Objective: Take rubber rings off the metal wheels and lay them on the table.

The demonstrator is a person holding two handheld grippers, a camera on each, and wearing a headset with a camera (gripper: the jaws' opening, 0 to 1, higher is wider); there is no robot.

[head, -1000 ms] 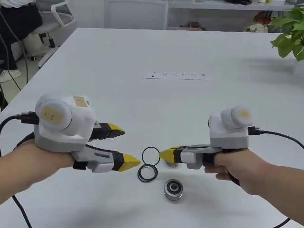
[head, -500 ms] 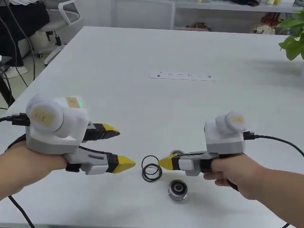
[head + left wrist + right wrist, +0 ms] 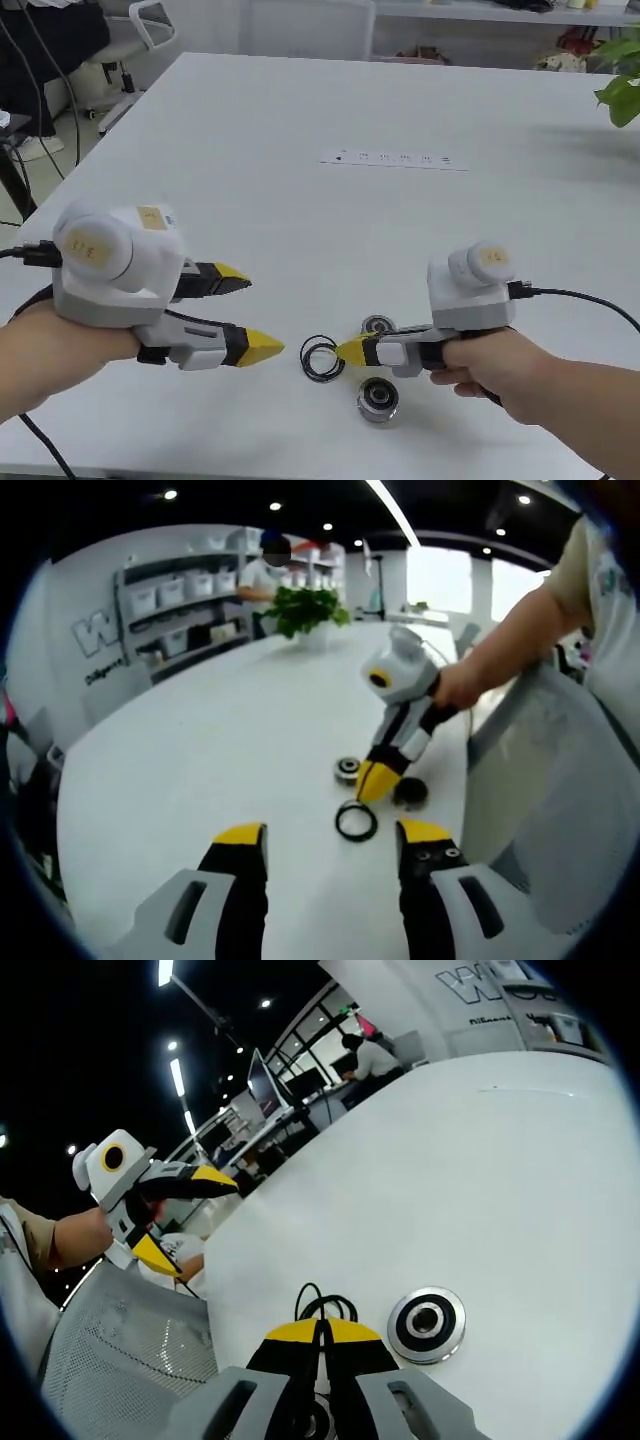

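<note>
Rubber rings [image 3: 322, 358], two thin black loops as far as I can see, lie one partly over the other on the white worktop [image 3: 300, 200], between the two claws and just beside both metal wheels. The right claw [image 3: 352, 350] is closed, and its yellow tip is at the edge of the loops. In the right gripper view one loop seems to come out from between the jaws, but I cannot tell if it is really pinched. If it is, pulling this claw away could drag the ring along the worktop or lift it up again. The claw also passes between the far wheel [image 3: 378, 325] and the near wheel [image 3: 378, 398], so a small sideways move may knock one and make it roll. The left claw [image 3: 250, 310] is held wide open, apart from the rings. The near wheel has a dark outer band, perhaps a ring not yet removed. Pulling at it without steadying the wheel would probably make the wheel slide.
</note>
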